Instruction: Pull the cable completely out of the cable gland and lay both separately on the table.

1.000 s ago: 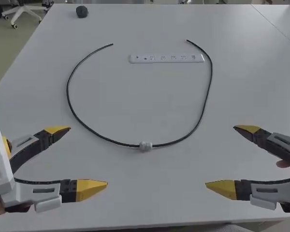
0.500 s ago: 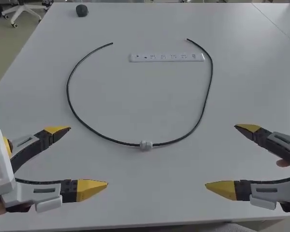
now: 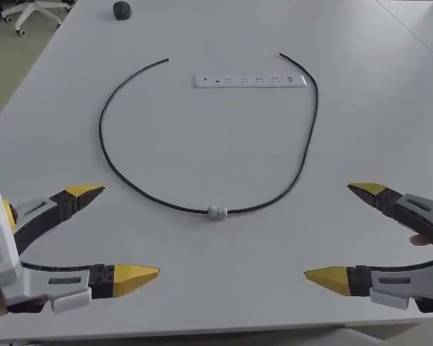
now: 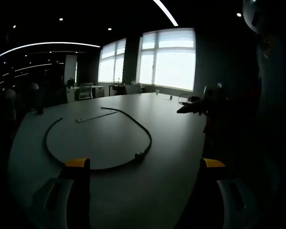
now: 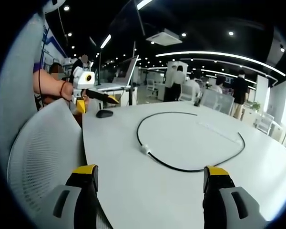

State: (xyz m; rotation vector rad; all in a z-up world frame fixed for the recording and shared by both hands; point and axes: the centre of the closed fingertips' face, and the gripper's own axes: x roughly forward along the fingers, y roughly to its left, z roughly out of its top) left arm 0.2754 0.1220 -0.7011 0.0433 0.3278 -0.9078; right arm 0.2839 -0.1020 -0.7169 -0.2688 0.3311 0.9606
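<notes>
The left hand-held gripper [image 3: 130,231] and the right hand-held gripper [image 3: 328,231] are held over the near edge of the white bench [image 3: 216,151], each with its jaws spread wide and nothing between them; the black cable [image 3: 99,133] lies on the bench in a broad open loop, its two ends near a white power strip [image 3: 249,81]. The small pale cable gland [image 3: 217,213] sits threaded on the cable at the loop's nearest point, between both grippers and well apart from each.

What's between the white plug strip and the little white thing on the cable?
Nothing: the head view shows bare table between the power strip and the cable gland, ringed by the cable.
</notes>
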